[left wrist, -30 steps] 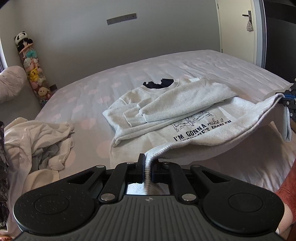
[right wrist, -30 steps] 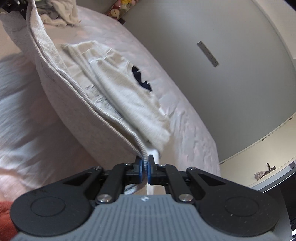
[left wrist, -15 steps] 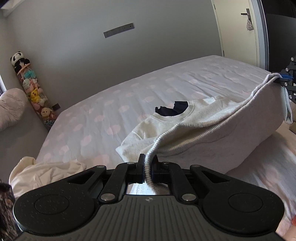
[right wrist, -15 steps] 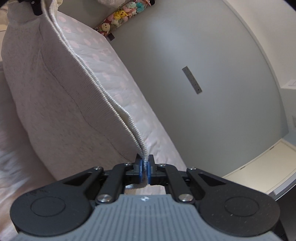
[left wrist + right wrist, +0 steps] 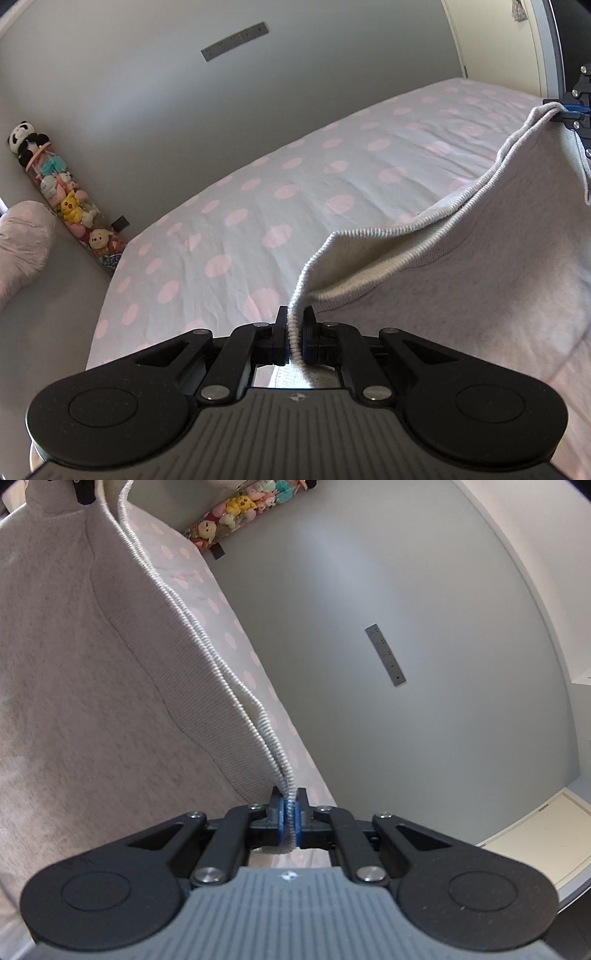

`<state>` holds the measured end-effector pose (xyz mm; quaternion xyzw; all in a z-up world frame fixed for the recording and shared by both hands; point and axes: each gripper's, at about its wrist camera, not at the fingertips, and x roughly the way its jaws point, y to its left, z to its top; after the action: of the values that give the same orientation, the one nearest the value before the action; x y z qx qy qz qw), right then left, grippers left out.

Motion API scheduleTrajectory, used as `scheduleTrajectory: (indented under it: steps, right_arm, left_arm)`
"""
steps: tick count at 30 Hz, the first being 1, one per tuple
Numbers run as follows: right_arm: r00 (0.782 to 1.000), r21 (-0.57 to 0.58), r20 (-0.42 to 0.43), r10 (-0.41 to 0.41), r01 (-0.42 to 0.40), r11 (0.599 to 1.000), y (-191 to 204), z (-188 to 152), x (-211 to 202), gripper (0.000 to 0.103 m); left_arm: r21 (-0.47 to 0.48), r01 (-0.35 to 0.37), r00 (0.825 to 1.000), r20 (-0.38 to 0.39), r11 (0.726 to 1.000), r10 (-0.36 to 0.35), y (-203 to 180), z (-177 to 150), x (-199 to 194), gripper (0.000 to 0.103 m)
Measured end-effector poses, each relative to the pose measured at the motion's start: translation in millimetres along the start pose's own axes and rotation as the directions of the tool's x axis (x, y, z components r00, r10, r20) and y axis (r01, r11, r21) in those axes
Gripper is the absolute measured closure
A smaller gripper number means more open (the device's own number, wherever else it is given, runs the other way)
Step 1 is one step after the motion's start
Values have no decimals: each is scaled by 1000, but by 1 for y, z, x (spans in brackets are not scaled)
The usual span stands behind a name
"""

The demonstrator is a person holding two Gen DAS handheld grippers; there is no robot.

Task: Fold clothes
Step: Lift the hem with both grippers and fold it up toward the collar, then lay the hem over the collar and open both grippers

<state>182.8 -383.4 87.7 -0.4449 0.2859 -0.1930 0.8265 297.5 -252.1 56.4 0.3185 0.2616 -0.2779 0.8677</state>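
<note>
A light grey sweatshirt (image 5: 480, 288) hangs stretched between both grippers, held by its ribbed hem. My left gripper (image 5: 294, 332) is shut on one end of the hem. My right gripper (image 5: 291, 816) is shut on the other end; it also shows at the right edge of the left wrist view (image 5: 570, 109). In the right wrist view the sweatshirt (image 5: 74, 701) fills the left side and the left gripper (image 5: 83, 491) peeks in at the top. The raised cloth hides the sweatshirt's collar, sleeves and print.
A bed with a grey sheet with pink dots (image 5: 258, 206) lies below. A tube of plush toys (image 5: 66, 199) leans in the wall corner, with a pink pillow (image 5: 18, 243) at far left. A door (image 5: 491, 37) stands at the back right.
Both grippers have lifted the hem higher and carried it forward over the sweatshirt's upper part. The collar, sleeves and print, visible earlier, are now hidden. The pile of pale clothes has left view.
</note>
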Motion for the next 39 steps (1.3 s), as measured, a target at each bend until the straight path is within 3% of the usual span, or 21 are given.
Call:
scheduleTrajectory:
  steps: [8,14,16,19,22,24,26,32,36,39]
  right_arm:
    - [986,26,-110,122,-120,992,35,-9,125,97]
    - [970,20,-154,186,-186,982,69,-24,172,97]
    - [968,41,-158,196,-192,981,72,-26,178,96]
    - [968,73,-152,200,-191,979,67,-23,178,94]
    - [977,68,-134,167,-159,985,55,-24,163,64]
    - [979,73,-125,159,-151,986,45,-25,150,63]
    - [979,83,-123,160,-151,985,33,-22,138,57]
    - [985,92,-134,112,-100,991,2,-20,102,57]
    - [983,130,-158,92,-72,989,-23,-31,67,57]
    - [976,198,-177,124,-89,976,-34,-45,42,55]
  left_arm:
    - [58,47,996,-84,997,-42,-13,-1,118,99]
    - [53,66,993,-104,996,-60,-24,-17,159,99]
    - [32,65,994,-96,997,-61,-26,-19,165,94]
    - [16,44,996,-81,999,-42,-25,-17,161,82]
    - [13,30,998,-64,999,-30,-21,-13,143,66]
    - [9,24,998,-53,1000,-24,-17,-10,130,56]
    - [-2,16,999,-47,1000,-16,-10,-6,114,55]
    - [-39,-33,999,-30,999,31,14,6,64,54]
    - [-60,-41,999,-6,997,41,24,-3,26,51]
    - [-76,-35,999,-12,996,34,26,-23,1,50]
